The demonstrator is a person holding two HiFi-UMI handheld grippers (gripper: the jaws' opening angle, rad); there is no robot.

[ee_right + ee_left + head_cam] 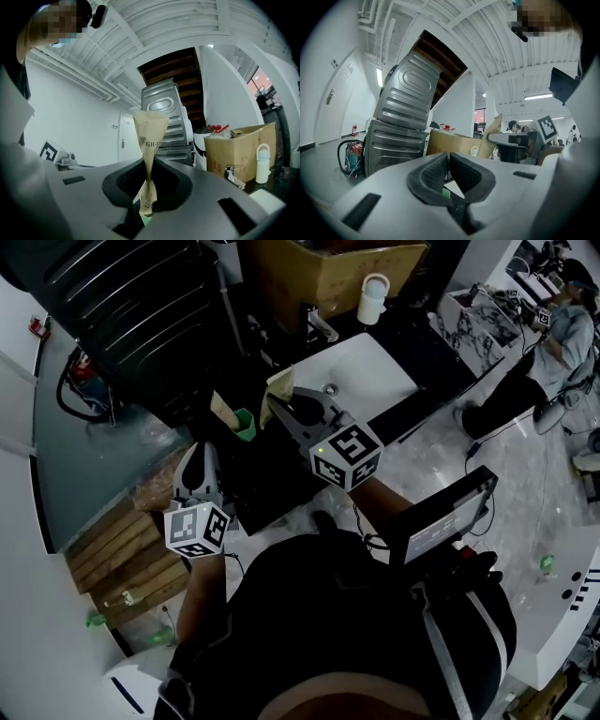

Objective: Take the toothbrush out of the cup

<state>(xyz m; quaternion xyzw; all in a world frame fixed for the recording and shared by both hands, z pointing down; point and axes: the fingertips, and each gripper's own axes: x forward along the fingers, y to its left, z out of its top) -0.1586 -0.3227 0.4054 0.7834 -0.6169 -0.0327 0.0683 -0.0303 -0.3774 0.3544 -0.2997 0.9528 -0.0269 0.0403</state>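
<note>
Toothbrush (149,140) is in a tan paper wrapper and out of the cup (245,424). In the head view it sits just right of the cup, up at the right gripper's (149,180) tips. The right fingers (127,180) are narrow and pinch the wrapper at its waist. The paper crumples where they press, and the wide end with the "GH" print stands upright above them. A short tail of wrapper hangs below.

The cup is green and stands upright on the dark table (258,493). A second tan packet (222,409) pokes out of the cup's left side and leans away from the right gripper.

Left gripper (448,161) is below and left of the cup, near it. I can't tell from the head view whether it touches the cup. Its fingers (433,171) are closed together with nothing visible between the pads. A sliver of green shows under them, too small to identify.

White sink (361,371) is right of and beyond the cup, with the tap (319,326) at its far edge. A white bottle (372,298) and a cardboard box (347,273) are farther beyond the cup, past the sink.
</note>
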